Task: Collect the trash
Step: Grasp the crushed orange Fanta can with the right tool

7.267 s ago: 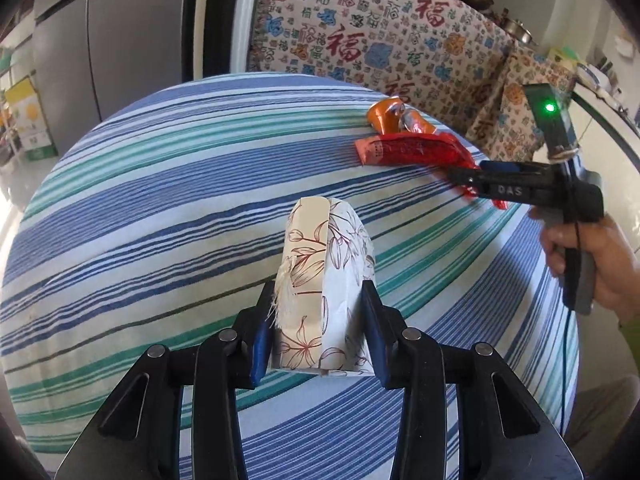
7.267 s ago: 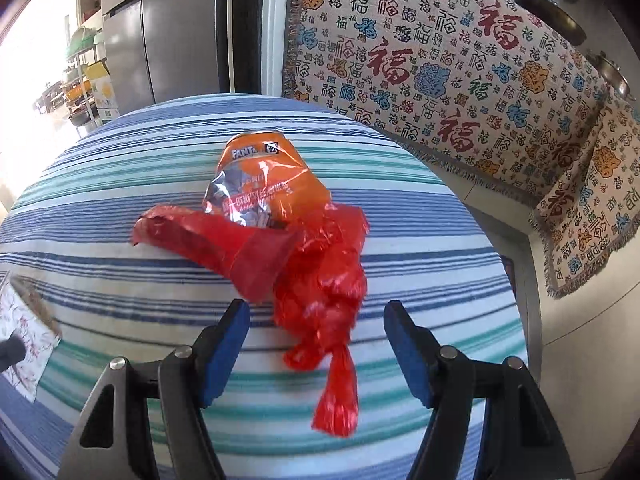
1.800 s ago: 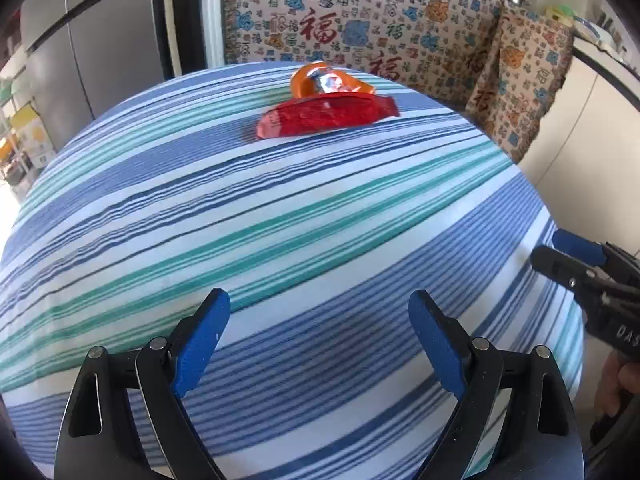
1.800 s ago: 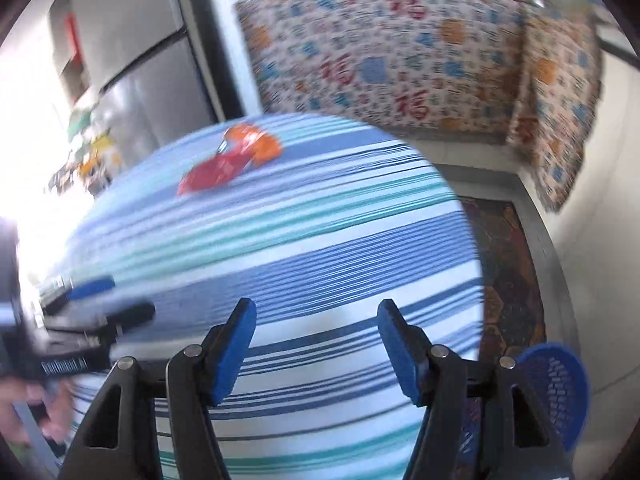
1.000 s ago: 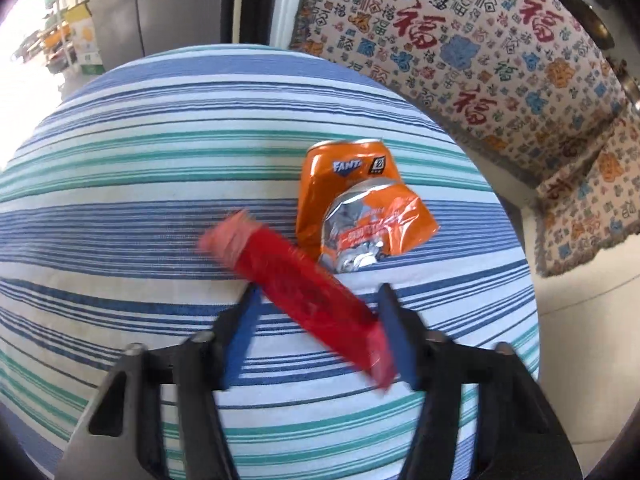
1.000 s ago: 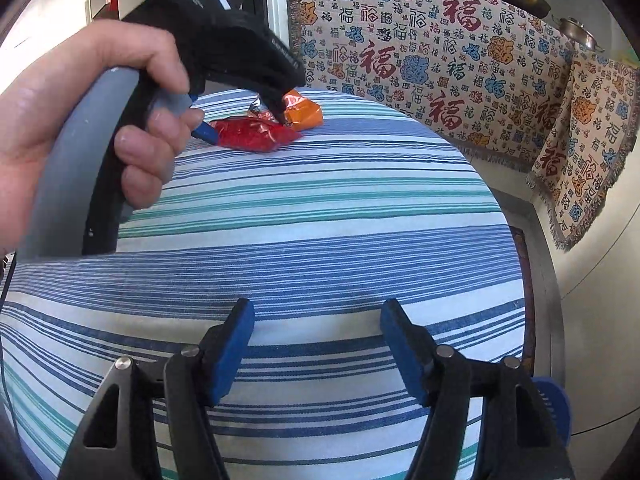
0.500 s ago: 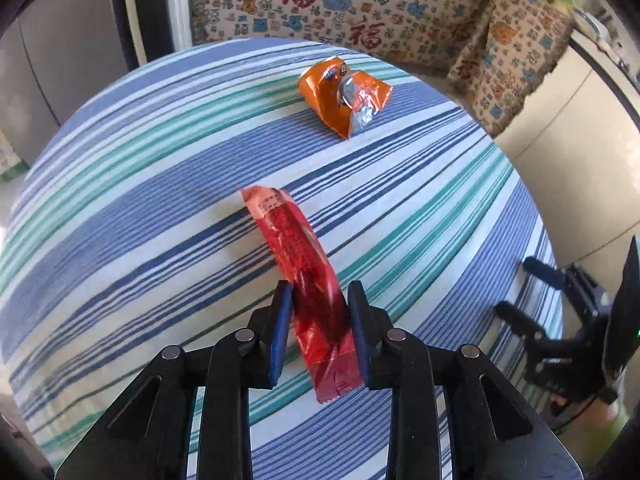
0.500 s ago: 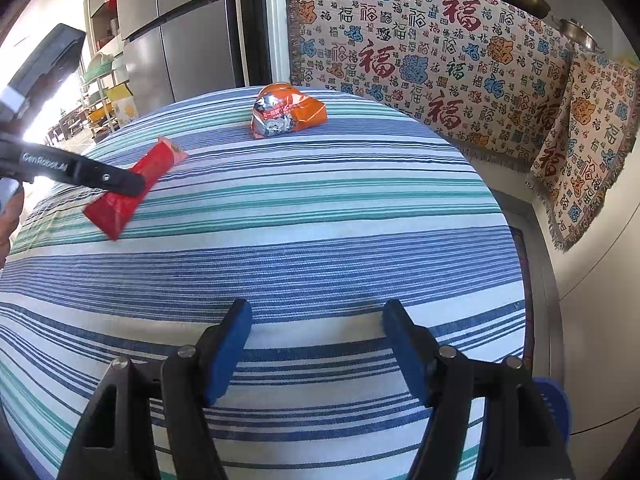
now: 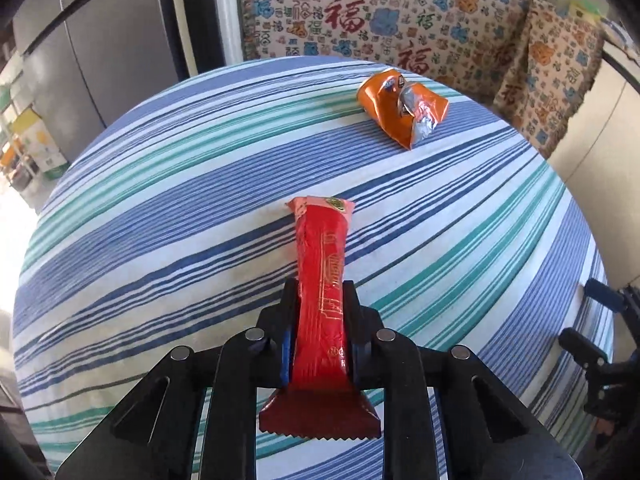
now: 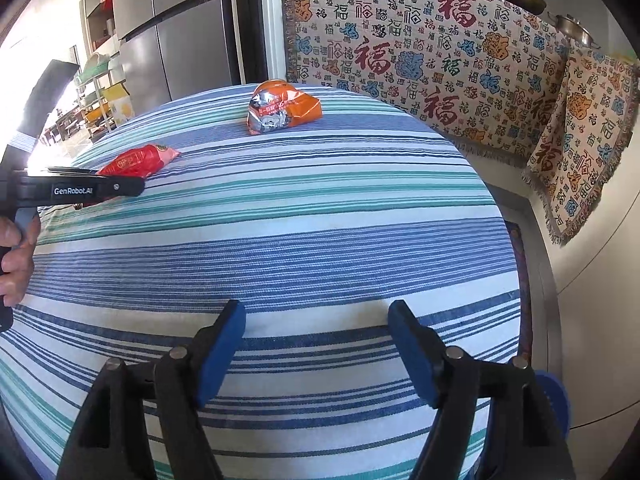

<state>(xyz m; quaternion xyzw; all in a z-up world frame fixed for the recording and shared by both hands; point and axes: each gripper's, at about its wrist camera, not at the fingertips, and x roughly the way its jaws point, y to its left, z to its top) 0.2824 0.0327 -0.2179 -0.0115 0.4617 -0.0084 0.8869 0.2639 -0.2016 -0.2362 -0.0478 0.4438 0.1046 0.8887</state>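
Observation:
A long red snack wrapper (image 9: 322, 280) is pinched between the pads of my left gripper (image 9: 320, 296), whose jaws are still closing on it; its far end points up the table. The right wrist view shows the same wrapper (image 10: 136, 162) sticking out past the left gripper (image 10: 120, 186) at the left. A crushed orange soda can with a crumpled foil packet (image 9: 402, 108) lies at the far side of the striped tablecloth (image 9: 160, 208); it is also in the right wrist view as the can (image 10: 282, 108). My right gripper (image 10: 316, 344) hovers over the near edge, its jaws opening, nothing between them.
A round table with a blue, green and white striped cloth (image 10: 280, 240). A patterned cloth-covered bench (image 10: 420, 52) runs behind and to the right. A blue basket (image 10: 554, 404) sits on the floor at lower right. A fridge (image 10: 180, 36) stands behind. A hand (image 10: 14, 256) holds the left gripper.
The left gripper has squeezed tighter on the red wrapper and rolled, so the wrapper now points straight ahead. The right gripper's jaws have spread a little wider.

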